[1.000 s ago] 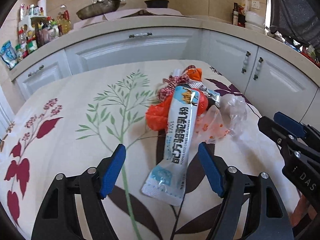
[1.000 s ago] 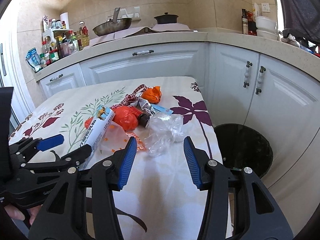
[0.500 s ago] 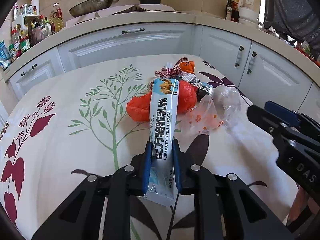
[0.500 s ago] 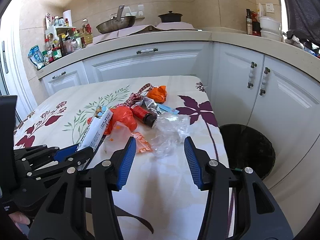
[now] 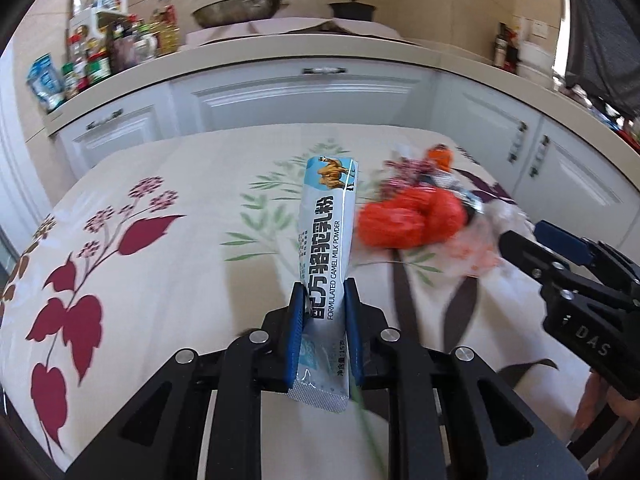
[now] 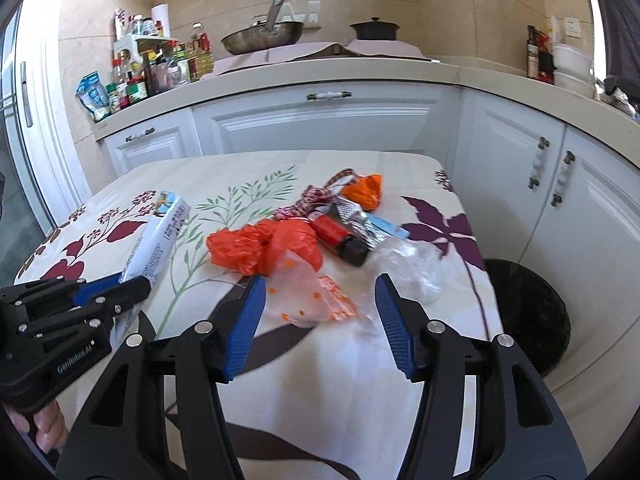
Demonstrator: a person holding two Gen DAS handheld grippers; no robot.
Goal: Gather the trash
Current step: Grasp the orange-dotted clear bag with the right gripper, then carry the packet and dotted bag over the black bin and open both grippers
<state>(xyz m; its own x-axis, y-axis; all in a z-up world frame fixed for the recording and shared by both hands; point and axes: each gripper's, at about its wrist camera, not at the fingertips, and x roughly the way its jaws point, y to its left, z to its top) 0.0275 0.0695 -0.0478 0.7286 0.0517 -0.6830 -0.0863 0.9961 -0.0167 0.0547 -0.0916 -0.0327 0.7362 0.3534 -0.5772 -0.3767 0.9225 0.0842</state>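
My left gripper (image 5: 324, 292) is shut on the lower end of a pale blue milk powder sachet (image 5: 328, 220), which stands up off the cloth, left of the trash pile. The right wrist view shows the same sachet (image 6: 160, 240) in that gripper (image 6: 120, 292). The pile holds an orange bag (image 6: 260, 248), a red and black bottle (image 6: 340, 238), a foil wrapper (image 6: 352, 214) and a clear bag (image 6: 412, 264). My right gripper (image 6: 319, 280) is opening. A spotted clear bag (image 6: 308, 304) lies between its tips, untouched by its pads.
A floral tablecloth (image 6: 320, 400) covers the table. A black bin (image 6: 524, 312) stands on the floor off the table's right edge. White cabinets (image 6: 320, 120) ring the far side, under a counter with a pan (image 6: 260, 36) and bottles (image 6: 160, 68).
My left gripper closed on the sachet, lifted it from the pile and carried it left. The right gripper drew nearer the pile and its jaws widened.
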